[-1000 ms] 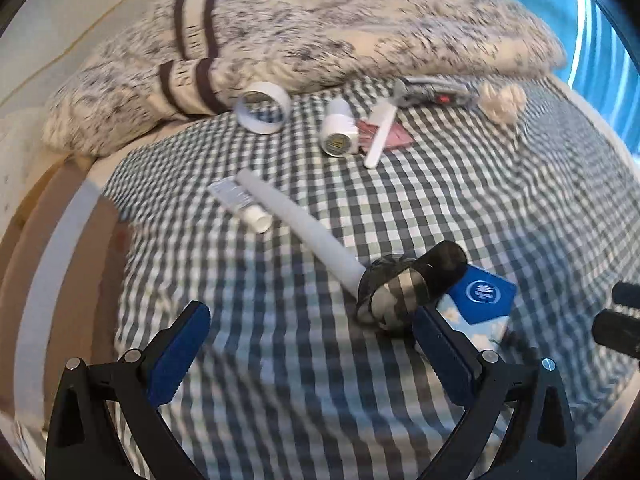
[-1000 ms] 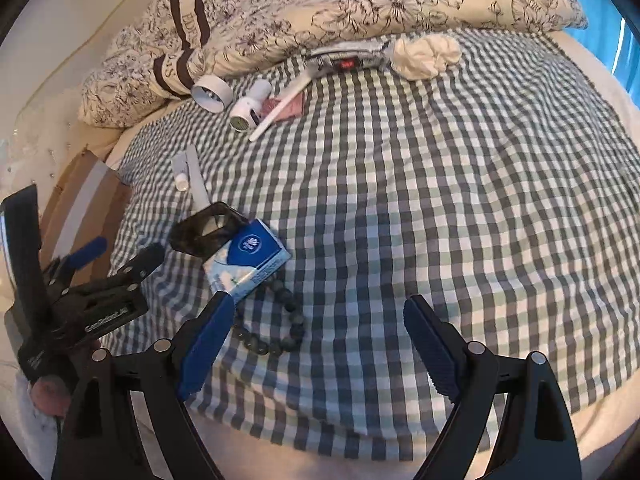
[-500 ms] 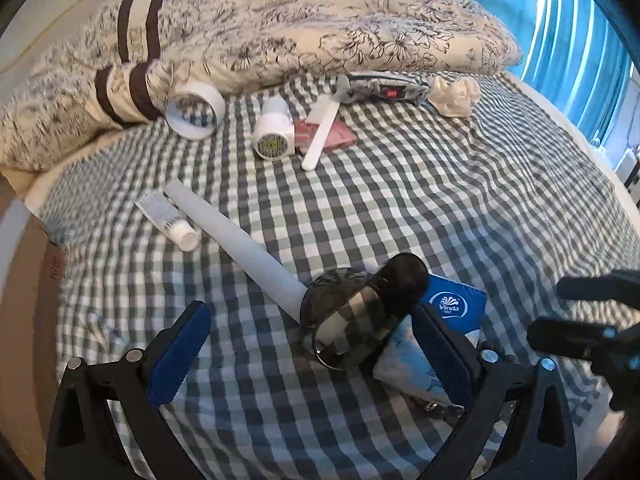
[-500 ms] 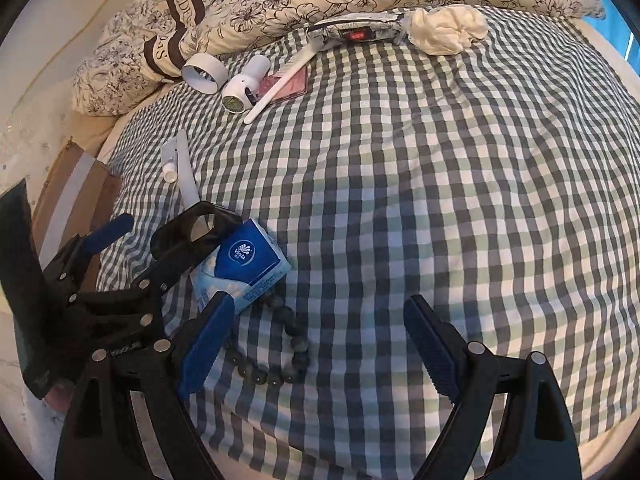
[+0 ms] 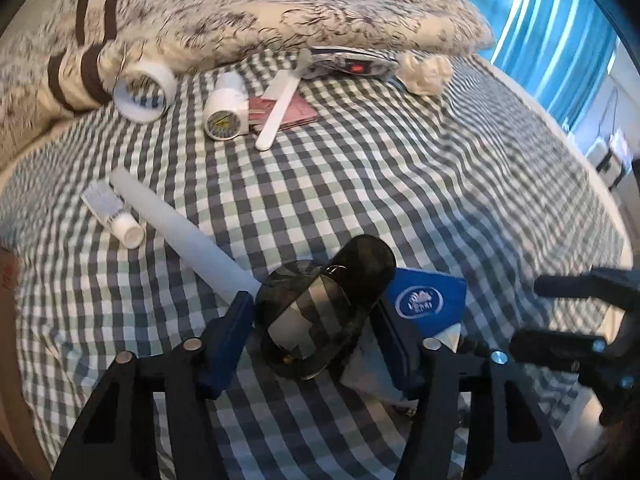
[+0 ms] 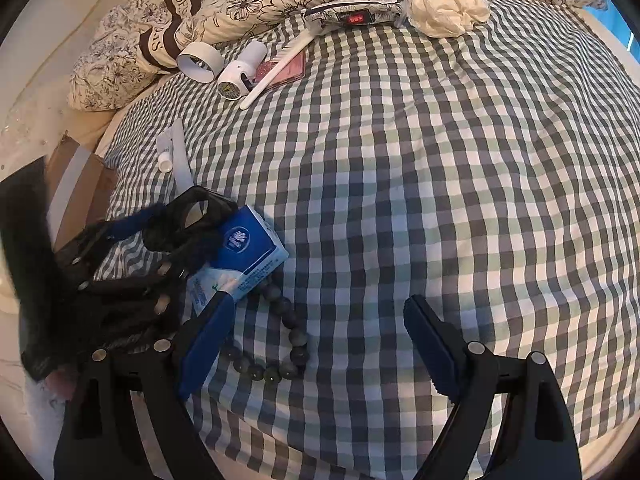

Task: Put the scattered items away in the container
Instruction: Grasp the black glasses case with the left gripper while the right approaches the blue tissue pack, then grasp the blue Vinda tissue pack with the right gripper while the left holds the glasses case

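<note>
Bangle [image 5: 320,312], glossy black and see-through, between parted left tongs [image 5: 316,338]; right tongs [image 6: 320,344] wide

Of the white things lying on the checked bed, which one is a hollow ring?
The tape roll, beside the striped pillow: you can see through its open middle. The long tube, small bottle and stick are solid.

The pillowcase [image 6: 176,20] shows the letters "EDE" on its brown stripes; the tissue pack's [image 6: 248,248] logo is unreadable.
</note>
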Motion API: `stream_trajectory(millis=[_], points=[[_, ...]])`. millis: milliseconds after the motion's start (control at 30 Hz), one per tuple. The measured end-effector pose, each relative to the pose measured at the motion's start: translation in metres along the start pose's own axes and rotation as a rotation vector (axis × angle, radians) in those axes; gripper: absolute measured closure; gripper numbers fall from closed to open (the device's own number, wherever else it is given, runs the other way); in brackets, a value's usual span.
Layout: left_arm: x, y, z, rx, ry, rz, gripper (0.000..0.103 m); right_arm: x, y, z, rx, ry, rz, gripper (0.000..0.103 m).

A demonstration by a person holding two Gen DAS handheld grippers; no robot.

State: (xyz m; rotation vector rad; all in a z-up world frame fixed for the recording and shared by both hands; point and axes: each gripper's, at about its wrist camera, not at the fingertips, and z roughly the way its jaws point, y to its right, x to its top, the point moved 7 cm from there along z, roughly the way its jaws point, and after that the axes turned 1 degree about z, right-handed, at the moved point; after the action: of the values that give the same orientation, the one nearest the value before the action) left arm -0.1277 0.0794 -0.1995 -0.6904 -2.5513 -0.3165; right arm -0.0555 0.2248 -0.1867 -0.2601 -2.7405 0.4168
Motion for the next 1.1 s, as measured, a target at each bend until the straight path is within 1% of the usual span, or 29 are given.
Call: stream_trajectory(millis=[33, 100, 167, 267, 333, 400, 500, 567, 600, 667, 767, 800, 833, 900, 933, 1033, 1100], points=[[0.0, -0.002, -0.002, -0.013, 0.005, -0.013, 0.045, 0.0, -0.001, 0.0, 0.001, 0.0, -0.001, 0.016], [-0.002, -0.004, -0.004, -0.013, 0.005, -0.03, 0.045, 0.0, -0.002, -0.001, 0.001, 0.0, -0.005, 0.016], [-0.003, -0.008, -0.008, 0.022, -0.002, -0.057, 0.046, 0.0, -0.004, 0.0, 0.002, -0.001, -0.006, 0.016], [-0.003, -0.019, -0.027, 0.1, 0.013, -0.125, 0.048, 0.001, -0.006, 0.003, 0.014, -0.004, -0.003, 0.016], [-0.003, -0.028, -0.042, 0.162, 0.027, -0.149, 0.048, 0.002, -0.01, 0.007, 0.031, -0.011, -0.004, 0.016], [-0.004, -0.038, -0.053, 0.201, 0.035, -0.172, 0.048, 0.004, -0.015, 0.014, 0.044, -0.023, -0.006, 0.016], [-0.012, -0.057, -0.069, 0.284, 0.024, -0.214, 0.048, 0.008, -0.029, 0.028, 0.054, -0.046, -0.025, 0.016], [-0.017, -0.068, -0.075, 0.325, 0.02, -0.224, 0.049, 0.01, -0.039, 0.041, 0.052, -0.064, -0.033, 0.016], [-0.02, -0.072, -0.077, 0.331, 0.019, -0.231, 0.05, 0.012, -0.043, 0.046, 0.038, -0.067, -0.037, 0.016], [-0.023, -0.081, -0.081, 0.326, 0.019, -0.255, 0.06, 0.018, -0.051, 0.052, 0.019, -0.063, -0.039, 0.016], [-0.026, -0.085, -0.085, 0.327, 0.024, -0.26, 0.061, 0.025, -0.058, 0.061, -0.011, -0.074, -0.029, 0.016], [-0.025, -0.085, -0.086, 0.322, 0.029, -0.26, 0.061, 0.027, -0.061, 0.062, -0.019, -0.073, -0.028, 0.017], [-0.026, -0.085, -0.087, 0.309, 0.034, -0.261, 0.061, 0.027, -0.064, 0.062, -0.027, -0.07, -0.034, 0.033], [-0.026, -0.085, -0.085, 0.295, 0.034, -0.259, 0.061, 0.027, -0.069, 0.058, -0.05, -0.057, -0.055, 0.046], [-0.027, -0.085, -0.083, 0.291, 0.032, -0.254, 0.061, 0.027, -0.07, 0.055, -0.053, -0.051, -0.062, 0.057], [-0.032, -0.079, -0.076, 0.261, 0.026, -0.251, 0.06, 0.028, -0.07, 0.045, -0.037, -0.034, -0.062, 0.068], [-0.034, -0.079, -0.072, 0.253, 0.022, -0.25, 0.058, 0.027, -0.069, 0.039, -0.019, -0.026, -0.061, 0.07]])
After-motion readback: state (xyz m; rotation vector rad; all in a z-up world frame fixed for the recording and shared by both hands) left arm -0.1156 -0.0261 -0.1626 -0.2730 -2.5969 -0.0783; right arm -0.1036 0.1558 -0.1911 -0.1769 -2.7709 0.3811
